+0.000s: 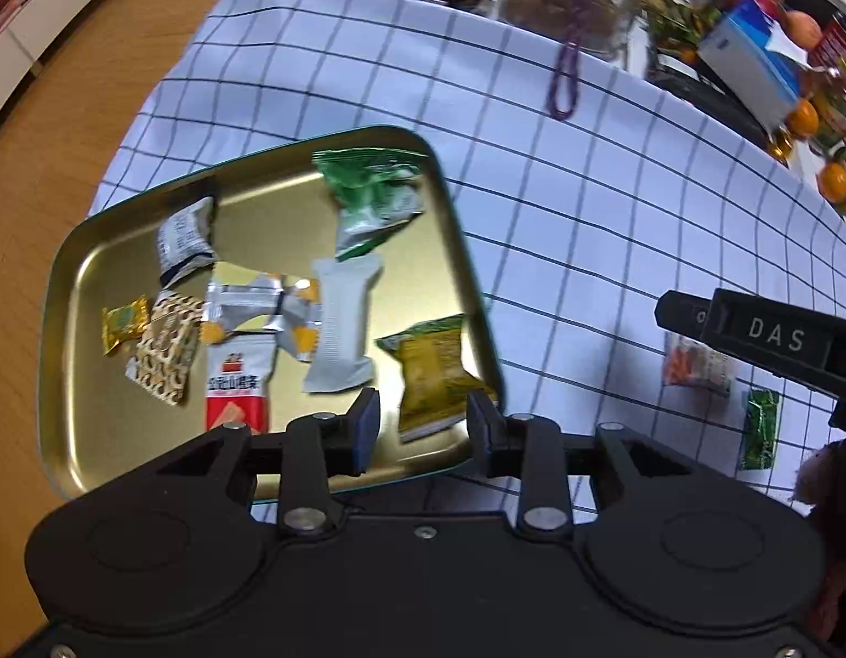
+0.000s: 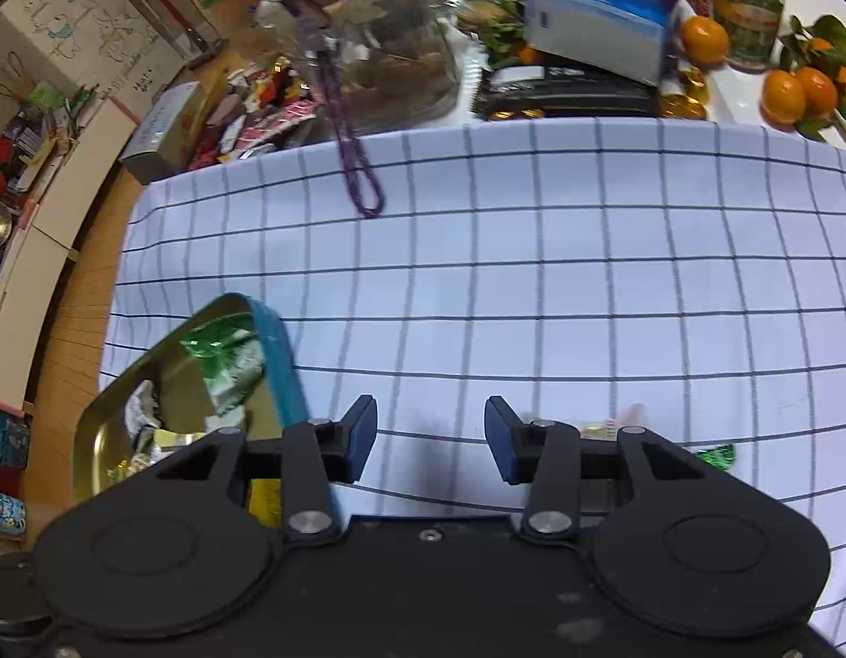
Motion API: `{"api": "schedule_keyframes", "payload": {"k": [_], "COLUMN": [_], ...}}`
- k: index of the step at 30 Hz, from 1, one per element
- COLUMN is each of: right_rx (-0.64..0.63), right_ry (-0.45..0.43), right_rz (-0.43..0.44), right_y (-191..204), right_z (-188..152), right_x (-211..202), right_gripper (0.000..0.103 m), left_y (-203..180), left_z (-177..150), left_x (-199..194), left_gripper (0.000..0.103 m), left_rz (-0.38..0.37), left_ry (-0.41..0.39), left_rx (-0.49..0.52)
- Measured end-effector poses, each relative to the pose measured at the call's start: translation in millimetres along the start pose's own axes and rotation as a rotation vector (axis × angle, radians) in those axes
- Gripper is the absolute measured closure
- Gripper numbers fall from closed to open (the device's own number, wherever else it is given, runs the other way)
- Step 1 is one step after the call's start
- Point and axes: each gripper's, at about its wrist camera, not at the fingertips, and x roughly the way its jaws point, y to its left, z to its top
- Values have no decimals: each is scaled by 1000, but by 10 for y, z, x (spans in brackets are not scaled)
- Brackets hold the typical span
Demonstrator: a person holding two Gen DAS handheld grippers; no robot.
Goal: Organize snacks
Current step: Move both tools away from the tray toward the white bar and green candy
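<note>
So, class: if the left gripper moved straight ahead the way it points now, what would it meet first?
Probably the yellow-green packet in the gold tray: it lies right ahead between the open left gripper jaws, though depth is unclear.

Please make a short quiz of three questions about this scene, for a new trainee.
1. True or false: the left gripper grips a snack.
2. How many snack packets lie on the checked cloth outside the gold tray, in the left wrist view? A) none B) two C) five
3. Fill in: the purple cord lies on the ____.

Key:
1. False; its jaws are apart and hold nothing.
2. B: the orange packet and the green packet.
3. Cloth.
</note>
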Motion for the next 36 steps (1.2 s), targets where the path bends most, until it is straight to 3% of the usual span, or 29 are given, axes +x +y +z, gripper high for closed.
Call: {"api": "schedule_keyframes", "payload": {"k": [17, 26, 36], "right_rx": [113, 77, 90], "right_ry": [-14, 4, 0], "right_rz": [-102, -147, -113], "right_y": [-1138, -1318, -1398], "right_z": [-30, -147, -178], "right_x": [-334, -329, -414], "right_gripper": [53, 53, 52], "left_y": [-709, -980, -1256], "left_z": [13, 29, 10], "left_x": [124, 194, 334], "left_gripper": [60, 60, 60], "left_rz": [-29, -62, -91], "left_ry": [30, 55, 95], "left_rx": [107, 128, 172]}}
